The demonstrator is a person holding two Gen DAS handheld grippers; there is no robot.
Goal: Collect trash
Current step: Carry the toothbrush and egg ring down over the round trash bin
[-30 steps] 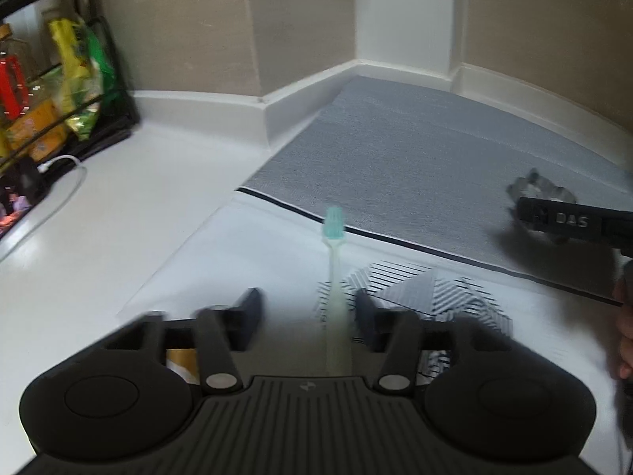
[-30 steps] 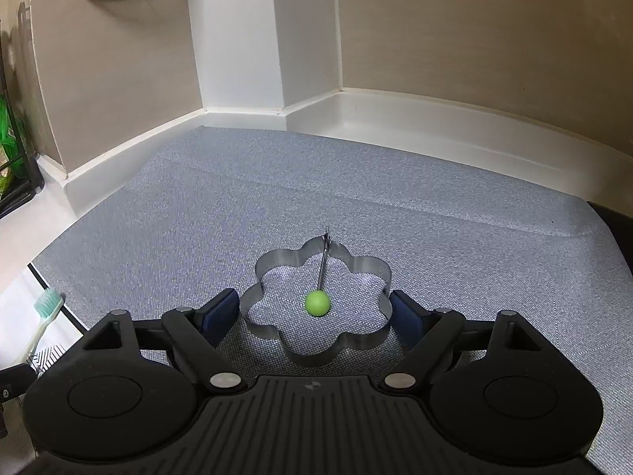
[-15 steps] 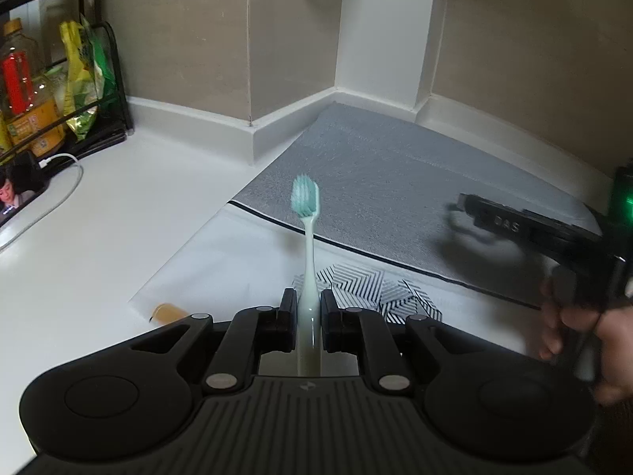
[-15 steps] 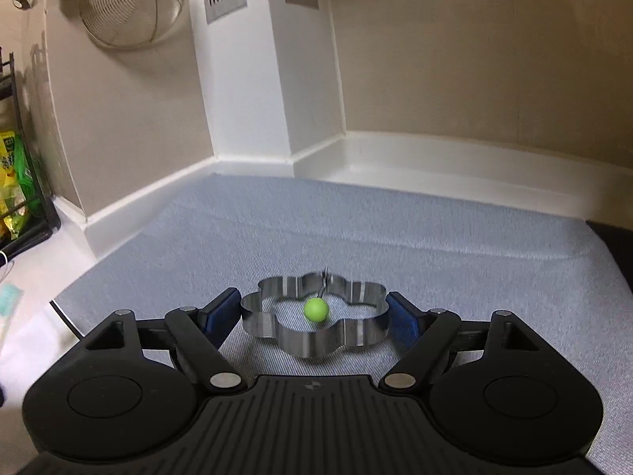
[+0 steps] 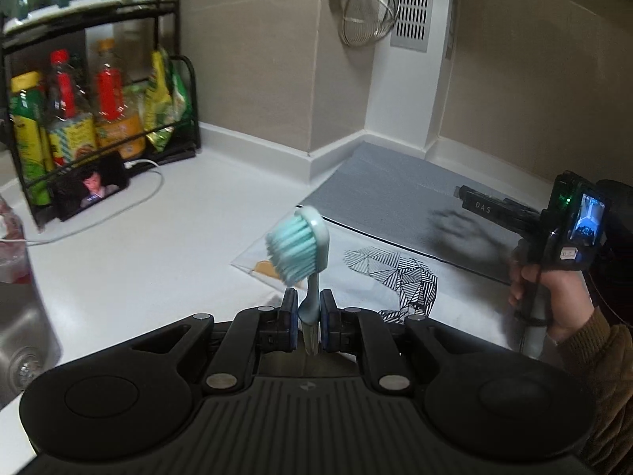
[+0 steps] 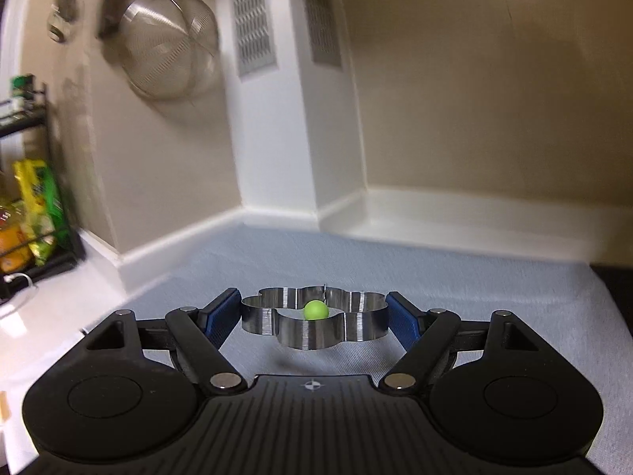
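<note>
I am clamping my left gripper (image 5: 308, 314) on the neck of a pale mint-green plastic toothbrush (image 5: 302, 255), its blue pads pinching either side, having just closed on it. The bristled head is standing up ahead of my fingers, tilted slightly left, above the white countertop (image 5: 158, 245). My right gripper (image 6: 314, 316) is spread wide, its blue pads pressing both ends of a shiny flower-shaped metal ring with a small green ball (image 6: 314, 318), held level above the grey mat (image 6: 474, 293). In the left view, my right hand (image 5: 554, 293) is wrapping that gripper's handle, wrist level, brown sleeve (image 5: 605, 364) trailing.
</note>
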